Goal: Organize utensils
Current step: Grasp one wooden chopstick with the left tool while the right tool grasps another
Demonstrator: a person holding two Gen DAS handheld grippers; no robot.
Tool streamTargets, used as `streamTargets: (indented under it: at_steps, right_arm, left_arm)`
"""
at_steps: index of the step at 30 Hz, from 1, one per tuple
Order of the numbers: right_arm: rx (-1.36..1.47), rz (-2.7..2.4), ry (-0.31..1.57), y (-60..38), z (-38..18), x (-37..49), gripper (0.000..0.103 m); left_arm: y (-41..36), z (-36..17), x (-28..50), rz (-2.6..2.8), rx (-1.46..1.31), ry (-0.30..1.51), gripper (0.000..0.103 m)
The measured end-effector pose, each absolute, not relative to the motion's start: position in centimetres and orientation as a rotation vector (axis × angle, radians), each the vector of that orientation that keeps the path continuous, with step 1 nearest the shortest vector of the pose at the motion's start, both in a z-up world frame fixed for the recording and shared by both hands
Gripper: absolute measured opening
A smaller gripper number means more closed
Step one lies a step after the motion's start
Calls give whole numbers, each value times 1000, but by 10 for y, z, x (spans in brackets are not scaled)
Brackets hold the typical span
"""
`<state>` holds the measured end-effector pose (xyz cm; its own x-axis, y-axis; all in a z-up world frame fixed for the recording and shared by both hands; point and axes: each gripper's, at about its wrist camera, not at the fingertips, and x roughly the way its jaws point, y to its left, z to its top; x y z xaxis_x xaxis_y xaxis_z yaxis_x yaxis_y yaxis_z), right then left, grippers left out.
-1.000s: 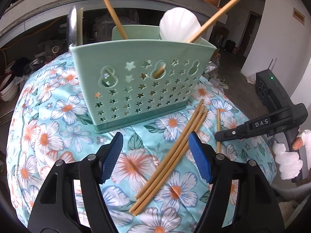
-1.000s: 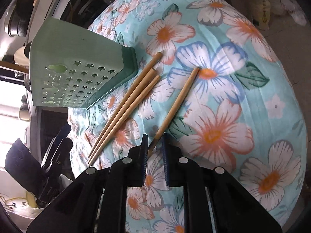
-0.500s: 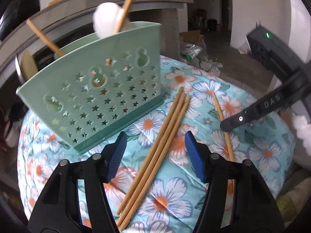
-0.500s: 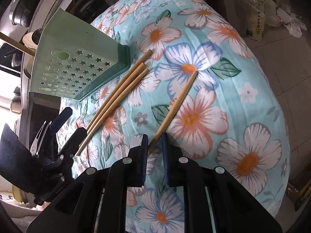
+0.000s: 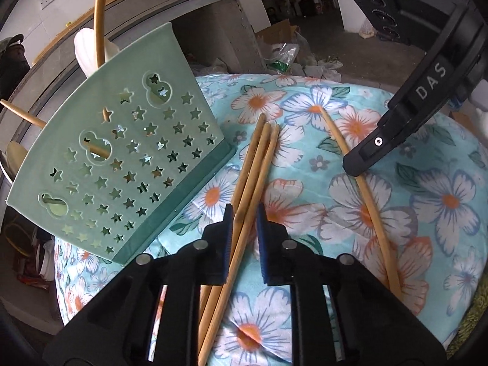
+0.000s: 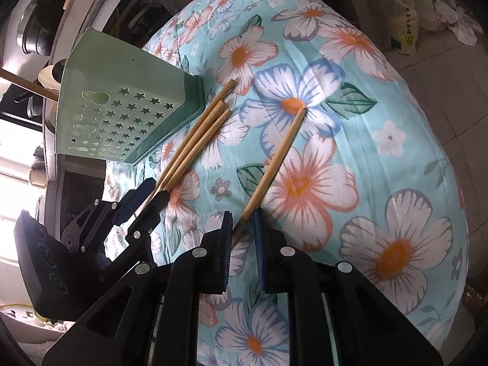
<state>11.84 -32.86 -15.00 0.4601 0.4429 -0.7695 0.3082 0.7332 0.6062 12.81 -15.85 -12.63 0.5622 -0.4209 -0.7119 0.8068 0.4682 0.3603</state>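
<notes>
Chopsticks gripped by both grippers on floral cloth (image 5: 442,201).
Left gripper (image 5: 244,213) has just closed on three chopsticks (image 5: 256,158); right gripper (image 6: 242,222) clamps a single chopstick (image 6: 274,158).

Left tool (image 5: 244,213) rolled, closed around three chopsticks (image 5: 254,164).

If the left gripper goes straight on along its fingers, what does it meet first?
Probably only the floral turquoise cloth. The left gripper, whose fingers have just been closing around the three wooden chopsticks, points down at it; the green star-holed plastic holder stands off to the side.
</notes>
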Motion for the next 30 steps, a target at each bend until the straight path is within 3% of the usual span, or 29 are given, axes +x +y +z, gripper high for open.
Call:
streamTargets:
  at_steps: [10, 17, 30]
  right_arm:
    - [801, 103, 1112, -332, -151, 116, 14]
    - [804, 105, 1108, -333, -151, 115, 14]
    - [805, 104, 1107, -332, -151, 115, 14]
  left_arm:
    - [-171, -134, 127, -816, 800, 568, 10]
    - [-174, -134, 123, -826, 801, 564, 0]
    - [-161, -122, 120, -898, 697, 675, 0]
